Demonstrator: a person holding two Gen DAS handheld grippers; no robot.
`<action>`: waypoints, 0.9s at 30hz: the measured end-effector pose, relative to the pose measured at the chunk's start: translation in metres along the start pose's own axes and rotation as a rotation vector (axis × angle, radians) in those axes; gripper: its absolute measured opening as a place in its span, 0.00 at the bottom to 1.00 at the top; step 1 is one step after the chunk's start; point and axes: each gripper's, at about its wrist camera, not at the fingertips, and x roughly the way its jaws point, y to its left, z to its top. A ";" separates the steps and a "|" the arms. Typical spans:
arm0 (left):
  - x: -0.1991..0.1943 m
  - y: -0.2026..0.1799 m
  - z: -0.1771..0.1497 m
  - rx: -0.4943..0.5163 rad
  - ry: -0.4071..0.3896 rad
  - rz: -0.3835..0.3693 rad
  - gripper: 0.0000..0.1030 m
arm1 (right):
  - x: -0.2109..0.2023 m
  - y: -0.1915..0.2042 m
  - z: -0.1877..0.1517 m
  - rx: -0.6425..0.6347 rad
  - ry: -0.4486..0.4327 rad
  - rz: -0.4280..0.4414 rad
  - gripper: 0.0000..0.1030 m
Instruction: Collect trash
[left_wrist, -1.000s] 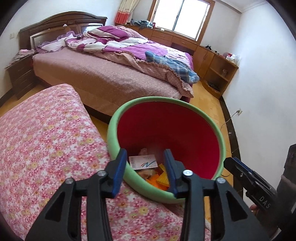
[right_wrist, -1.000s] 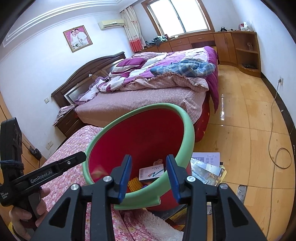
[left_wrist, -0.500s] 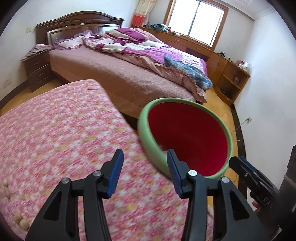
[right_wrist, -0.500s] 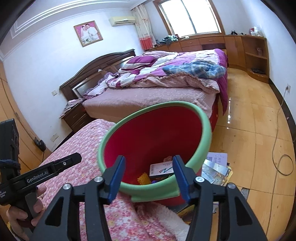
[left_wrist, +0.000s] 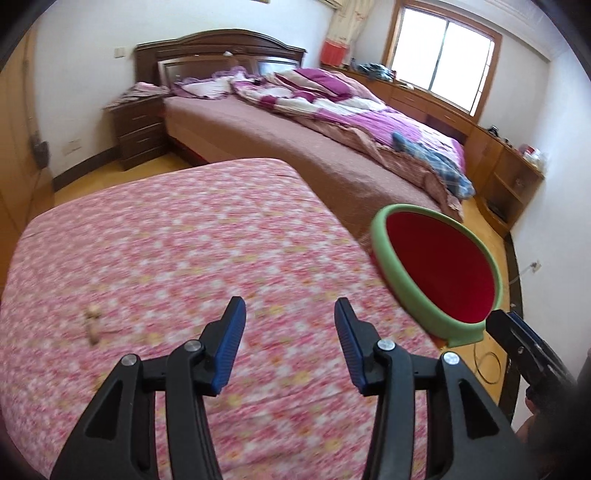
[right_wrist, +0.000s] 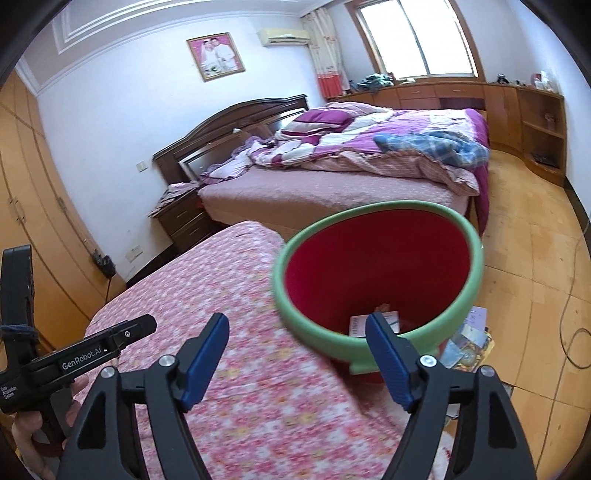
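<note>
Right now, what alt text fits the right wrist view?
The right gripper, jaws opening and empty, hangs over a pink floral cover beside a red bin with a green rim, a white box inside. The left gripper is at left.

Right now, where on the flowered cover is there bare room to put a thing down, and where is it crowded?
The flowered cover is bare from its far rounded corner to the left gripper, and on toward the red bin. One brown scrap lies near its left side. The floor beside the bin is crowded with papers.
</note>
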 end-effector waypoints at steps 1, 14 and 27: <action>-0.004 0.005 -0.003 -0.007 -0.004 0.013 0.49 | -0.001 0.007 -0.002 -0.008 0.000 0.010 0.78; -0.052 0.060 -0.036 -0.074 -0.044 0.148 0.49 | -0.014 0.069 -0.024 -0.108 0.004 0.083 0.88; -0.082 0.079 -0.064 -0.108 -0.095 0.207 0.49 | -0.033 0.091 -0.041 -0.159 -0.021 0.092 0.92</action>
